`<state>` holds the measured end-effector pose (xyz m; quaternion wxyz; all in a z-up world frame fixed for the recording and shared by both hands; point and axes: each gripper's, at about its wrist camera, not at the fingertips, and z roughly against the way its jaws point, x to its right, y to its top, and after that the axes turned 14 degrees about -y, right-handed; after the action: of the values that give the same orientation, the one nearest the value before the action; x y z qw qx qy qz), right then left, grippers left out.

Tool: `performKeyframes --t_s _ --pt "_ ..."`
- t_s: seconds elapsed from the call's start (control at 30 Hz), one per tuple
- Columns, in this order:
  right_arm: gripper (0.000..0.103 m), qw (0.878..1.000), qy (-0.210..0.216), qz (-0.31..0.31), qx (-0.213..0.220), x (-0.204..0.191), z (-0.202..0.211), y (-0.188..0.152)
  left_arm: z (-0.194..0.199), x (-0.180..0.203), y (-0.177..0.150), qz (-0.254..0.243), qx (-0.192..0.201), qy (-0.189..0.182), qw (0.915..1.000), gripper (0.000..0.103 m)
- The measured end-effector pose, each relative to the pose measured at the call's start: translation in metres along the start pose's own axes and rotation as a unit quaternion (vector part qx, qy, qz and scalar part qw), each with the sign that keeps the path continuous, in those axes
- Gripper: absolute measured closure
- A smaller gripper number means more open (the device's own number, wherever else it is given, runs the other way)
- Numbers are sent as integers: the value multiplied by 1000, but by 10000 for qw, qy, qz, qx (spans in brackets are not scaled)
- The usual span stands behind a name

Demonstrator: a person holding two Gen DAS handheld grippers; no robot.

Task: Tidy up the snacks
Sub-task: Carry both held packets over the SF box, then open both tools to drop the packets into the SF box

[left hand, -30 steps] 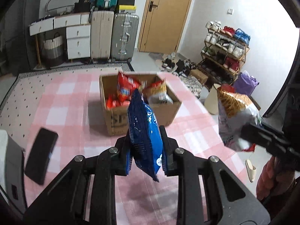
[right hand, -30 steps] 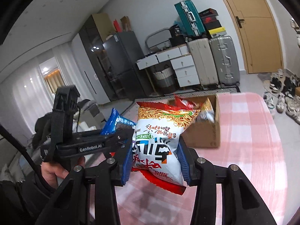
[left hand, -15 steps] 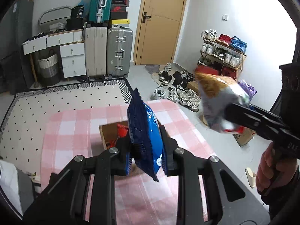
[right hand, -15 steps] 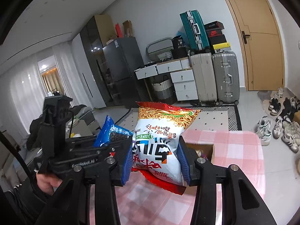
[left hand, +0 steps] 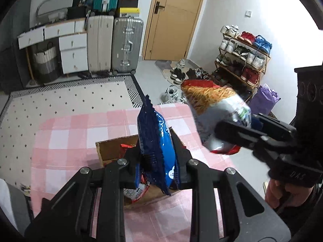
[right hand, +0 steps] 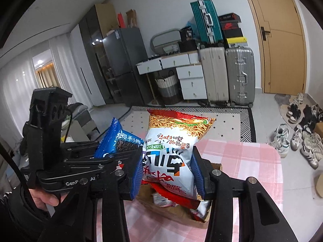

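My left gripper (left hand: 156, 164) is shut on a blue Oreo bag (left hand: 156, 141), held edge-on right above an open cardboard box (left hand: 113, 151) with red snack packs inside. My right gripper (right hand: 167, 173) is shut on a white and red noodle-snack bag (right hand: 171, 147), also above the box (right hand: 175, 211). In the left wrist view the noodle bag (left hand: 218, 109) hangs to the right of the Oreo bag. In the right wrist view the Oreo bag (right hand: 119, 139) shows at the left, in the left gripper (right hand: 97, 161).
The box stands on a table with a pink checked cloth (left hand: 68, 133). Beyond it are a dotted rug (left hand: 60, 98), suitcases (left hand: 125, 44), white drawers (left hand: 70, 50), a door (left hand: 171, 16), a shoe rack (left hand: 242, 54) and loose shoes (right hand: 298, 137) on the floor.
Both grippers have risen and tilted down over the box, which now lies closer beneath them. The noodle bag has moved nearer the Oreo bag. Both grips are unchanged.
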<state>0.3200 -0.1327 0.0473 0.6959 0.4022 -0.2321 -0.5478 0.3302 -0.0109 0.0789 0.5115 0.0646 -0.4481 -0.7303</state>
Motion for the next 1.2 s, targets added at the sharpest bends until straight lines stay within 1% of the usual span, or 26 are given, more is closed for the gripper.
performKeyframes --t_s 0.07,0.23,0.33,0.43,0.47,0.53,0.6,0.63,0.67,0.7,0.73,0.77,0.8,0.83,0.9,0.97,1.0,1.03,1.1,1.2 --pt "60 9999 -51 -2 -125 4 -23 -4 -18 -12 -6 36 -88 3 10000 82" --pt "60 9994 -148 -24 -305 12 -64 -18 -60 -37 -17 141 -284 -28 9995 82" --pt "60 9982 -335 52 -490 13 -88 -28 -79 -49 -22 218 -367 -101 9990 82" --pt "60 9972 -440 194 -567 12 -102 -38 -94 -63 -32 306 -462 -125 9984 82" --pt "59 9970 -455 216 -591 12 -106 -42 -99 -67 -34 390 -477 -78 9981 82" --pt "59 9968 -453 207 -627 13 -111 -47 -105 -71 -38 377 -464 -10 9982 82" --pt "57 9963 -504 221 -653 14 -118 -47 -111 -71 -40 331 -515 51 9981 77" --pt "56 9962 -500 226 -676 14 -120 -48 -111 -73 -40 337 -539 110 9979 77" --pt "51 9959 -535 209 -695 15 -124 -49 -111 -74 -41 362 -521 174 9978 76" --pt "44 9957 -570 192 -698 15 -126 -49 -109 -75 -42 393 -492 192 9978 72" --pt "41 9955 -584 168 -728 16 -130 -47 -106 -77 -42 433 -470 190 9978 64" --pt "34 9955 -576 138 -735 19 -130 -48 -103 -78 -43 481 -432 183 9977 59" --pt "30 9962 -550 89 -670 22 -127 -49 -97 -80 -45 514 -358 183 9979 47" --pt "30 9966 -538 59 -628 24 -124 -49 -92 -80 -46 509 -276 199 9981 40" --pt "30 9974 -531 -49 -480 29 -112 -49 -80 -76 -49 437 -158 331 9984 39" --pt "29 9983 -408 -128 -398 31 -98 -49 -68 -70 -53 366 -67 413 9985 37" --pt "29 9984 -424 -136 -340 30 -89 -50 -61 -66 -56 348 -14 451 9984 33" --pt "28 9985 -468 -132 -260 30 -79 -50 -54 -62 -58 333 36 493 9982 28" --pt "24 9989 -442 -139 -121 29 -57 -52 -40 -51 -65 222 159 544 9981 24" --pt "17 9985 -487 -138 218 26 -19 -58 -17 -35 -78 136 278 727 9969 24"
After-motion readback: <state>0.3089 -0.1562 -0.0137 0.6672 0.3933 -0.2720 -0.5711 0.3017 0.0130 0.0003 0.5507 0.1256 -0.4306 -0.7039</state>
